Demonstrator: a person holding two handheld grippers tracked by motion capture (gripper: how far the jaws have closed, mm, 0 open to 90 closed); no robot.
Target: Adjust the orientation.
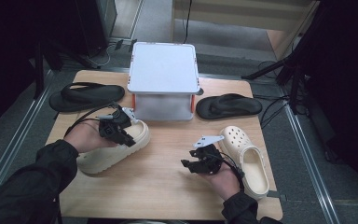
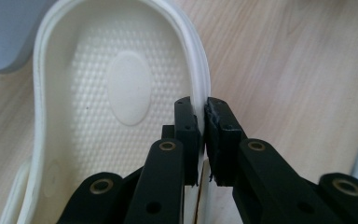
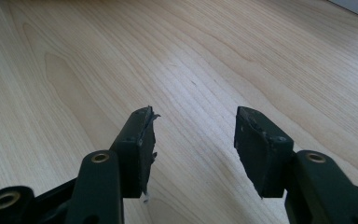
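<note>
A: Left gripper (image 1: 117, 128) state?

B: Clamped on the cream clog (image 1: 116, 149). In the left gripper view the pads pinched the thin side wall of the clog (image 2: 121, 93), one jaw inside the shoe, one outside. No gap left.

A: Where was that clog?

B: Left half of the desk (image 1: 168, 186), toward the near edge, just in front of the white step stool (image 1: 164, 79). Its long axis ran diagonal, from the near left corner toward the desk's middle. Looked slightly lifted at the gripper end, but hard to tell from the high view.

A: Right gripper (image 1: 200, 161)?

B: Jaws apart, nothing between them. The right gripper view had bare wood under the fingertips (image 3: 140, 140). It hovered near the middle of the near edge.

A: Second clog?

B: Cream clog with holes (image 1: 244, 156), by the right edge, long axis running far to near. It lay just to the right of the right gripper, so the right hand was clearly nearer to it; I'd guess that's the next grab.

A: Other stuff?

B: Two black flip-flops, one at the far left corner (image 1: 86, 96), one right of the stool (image 1: 228, 106).

A: Any brands or text?

B: None readable. The clog's footbed had a blank oval patch (image 2: 129, 88), no lettering legible.
</note>
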